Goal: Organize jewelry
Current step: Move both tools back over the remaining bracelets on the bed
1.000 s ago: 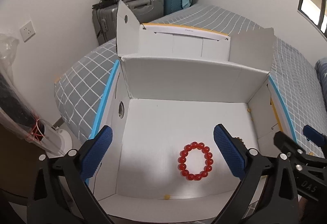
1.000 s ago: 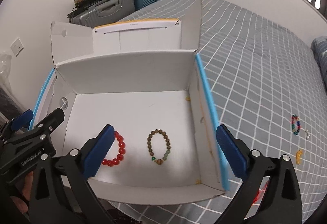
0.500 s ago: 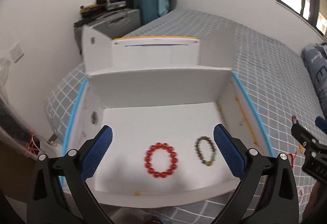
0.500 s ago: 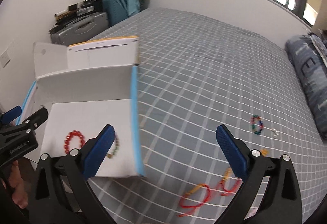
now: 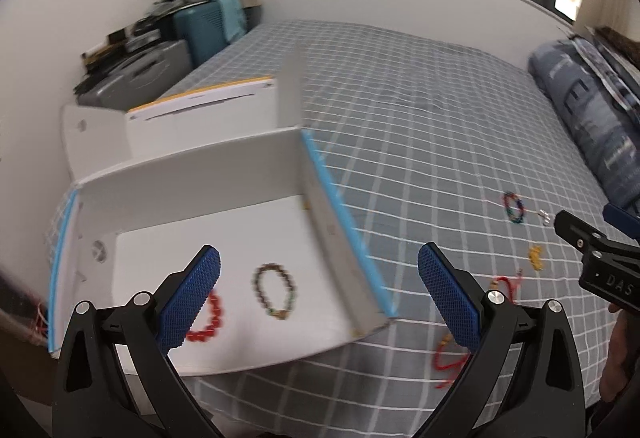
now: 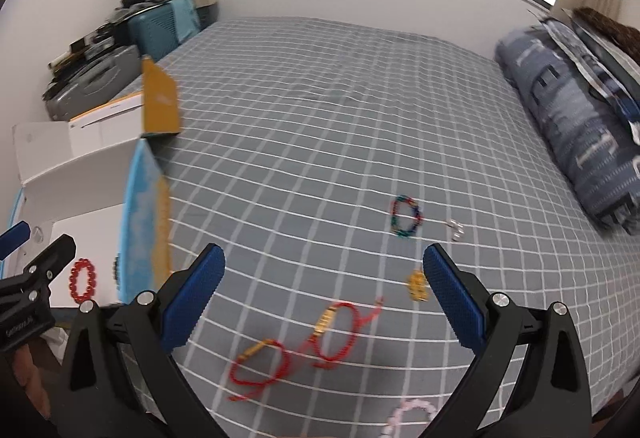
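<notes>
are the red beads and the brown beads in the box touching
Apart. The left wrist view shows bare white box floor between the red beads and the brown beads.

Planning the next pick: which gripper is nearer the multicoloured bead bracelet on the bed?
Right. The right gripper hangs over the bedspread with the multicoloured bracelet just ahead of its fingers. The left gripper is further left, by the white box.

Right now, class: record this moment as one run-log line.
left hand-held gripper: open, empty | right hand-held gripper: open, empty | white box: red bead bracelet, brown bead bracelet | bed: red cord bracelets, multicoloured bracelet
</notes>
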`<state>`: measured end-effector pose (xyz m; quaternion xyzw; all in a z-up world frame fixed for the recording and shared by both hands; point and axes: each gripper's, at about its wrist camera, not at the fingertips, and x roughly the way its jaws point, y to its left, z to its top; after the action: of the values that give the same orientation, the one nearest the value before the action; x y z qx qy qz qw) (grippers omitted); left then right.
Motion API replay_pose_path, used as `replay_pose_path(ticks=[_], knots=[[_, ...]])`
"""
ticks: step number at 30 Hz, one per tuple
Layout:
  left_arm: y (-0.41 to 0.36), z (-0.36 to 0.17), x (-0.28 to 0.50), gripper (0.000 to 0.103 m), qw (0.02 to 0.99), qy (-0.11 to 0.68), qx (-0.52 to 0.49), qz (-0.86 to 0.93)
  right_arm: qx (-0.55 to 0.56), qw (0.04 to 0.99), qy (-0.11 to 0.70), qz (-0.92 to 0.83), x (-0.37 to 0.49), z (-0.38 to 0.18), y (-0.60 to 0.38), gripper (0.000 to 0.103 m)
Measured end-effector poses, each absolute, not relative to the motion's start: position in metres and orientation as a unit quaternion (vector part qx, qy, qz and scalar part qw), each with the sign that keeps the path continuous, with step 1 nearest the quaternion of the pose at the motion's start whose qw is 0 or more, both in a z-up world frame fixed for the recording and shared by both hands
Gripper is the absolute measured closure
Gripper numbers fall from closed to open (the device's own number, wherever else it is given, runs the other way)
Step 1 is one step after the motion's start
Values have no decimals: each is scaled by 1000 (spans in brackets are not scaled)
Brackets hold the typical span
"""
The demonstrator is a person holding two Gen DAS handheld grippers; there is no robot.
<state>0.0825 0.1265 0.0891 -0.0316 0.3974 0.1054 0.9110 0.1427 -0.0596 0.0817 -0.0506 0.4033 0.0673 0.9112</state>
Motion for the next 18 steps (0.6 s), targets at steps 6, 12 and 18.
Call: replay_pose_path(ticks=[6,12,18], knots=[[81,80,98,6,910,409,-19,65,-41,907,417,44,145,70,-101,8],[45,62,117,6,902,430,-17,29,-30,901,433,21,138,53,-138,7],[13,40,134,6,892,452,-3,6,-20,894,447,5,135,37,-165,8]])
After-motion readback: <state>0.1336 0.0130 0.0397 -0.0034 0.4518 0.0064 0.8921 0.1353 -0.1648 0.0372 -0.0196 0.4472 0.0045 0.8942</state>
